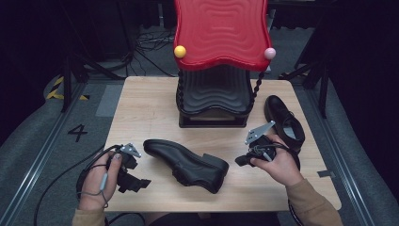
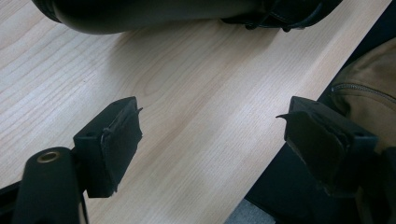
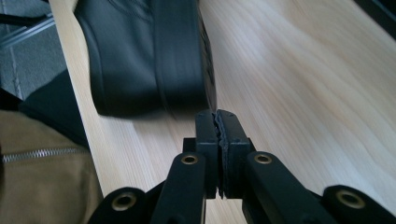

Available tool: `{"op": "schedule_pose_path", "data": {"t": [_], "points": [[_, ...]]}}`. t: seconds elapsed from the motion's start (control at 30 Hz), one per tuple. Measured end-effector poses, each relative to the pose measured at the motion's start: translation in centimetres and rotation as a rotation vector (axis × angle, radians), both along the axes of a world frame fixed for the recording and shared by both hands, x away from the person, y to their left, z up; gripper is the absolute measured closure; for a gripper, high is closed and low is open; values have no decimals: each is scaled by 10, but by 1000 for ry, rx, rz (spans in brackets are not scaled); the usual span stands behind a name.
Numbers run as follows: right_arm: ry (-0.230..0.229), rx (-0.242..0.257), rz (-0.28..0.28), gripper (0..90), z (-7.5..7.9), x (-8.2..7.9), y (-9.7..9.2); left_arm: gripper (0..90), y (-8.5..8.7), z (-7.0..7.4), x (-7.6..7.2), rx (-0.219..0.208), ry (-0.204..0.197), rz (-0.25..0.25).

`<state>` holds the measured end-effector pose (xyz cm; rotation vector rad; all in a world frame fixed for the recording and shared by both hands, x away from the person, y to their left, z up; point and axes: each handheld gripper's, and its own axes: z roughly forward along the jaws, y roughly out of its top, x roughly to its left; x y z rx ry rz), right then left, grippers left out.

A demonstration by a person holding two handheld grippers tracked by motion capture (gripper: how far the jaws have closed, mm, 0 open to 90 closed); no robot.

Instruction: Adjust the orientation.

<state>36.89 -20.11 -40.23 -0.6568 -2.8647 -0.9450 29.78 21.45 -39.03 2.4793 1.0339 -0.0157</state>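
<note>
Between the two grippers, on the pale wood-grain table (image 1: 150, 106), a black shoe (image 1: 186, 164) is laid on its side, toe toward the left gripper (image 1: 134, 181), heel and sole edge toward the right gripper (image 1: 241, 160). A 2nd black shoe (image 1: 284, 121) is stood upright just beyond the right gripper, near the far-right table edge. Behind both, a red wavy-topped rack (image 1: 220, 33) w/ black ribbed tiers below is seen, approx. centred.

Step judged: approach, nothing gripped yet. The left gripper's jaws are spread wide over bare wood in the left gripper view, w/ the shoe's smooth rounded leather (image 2: 154, 14) just ahead of them. The right gripper's jaws (image 3: 218, 135) are pressed together, empty, w/ the matte ribbed sole and heel (image 3: 180, 56) directly in front.

Next move, prob.: the right jaws need to be opened before the heel can be taken; the left is to be advanced around the toe. Leather looks slick and curved, so a firm, square bite is called for.
</note>
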Motion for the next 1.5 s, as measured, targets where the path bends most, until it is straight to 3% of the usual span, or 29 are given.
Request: {"op": "schedule_pose_path", "data": {"t": [0.13,0.3,0.57,1.13,1.3,1.5], "points": [[-22,14,18,894,-2,-1,10,191,0,0,-1,3,-3,-6],[-14,55,51,894,-5,-5,23,191,0,0,-4,7,-4,-10],[-25,40,86,894,-10,-6,36,188,2,-1,-9,12,3,-5],[-28,32,74,900,-9,-1,35,185,6,-1,-13,13,3,17],[-117,-36,43,900,-4,-3,40,184,7,-2,-12,11,4,16],[-151,-51,-5,900,-3,4,38,184,8,-3,-12,9,10,26]]}}
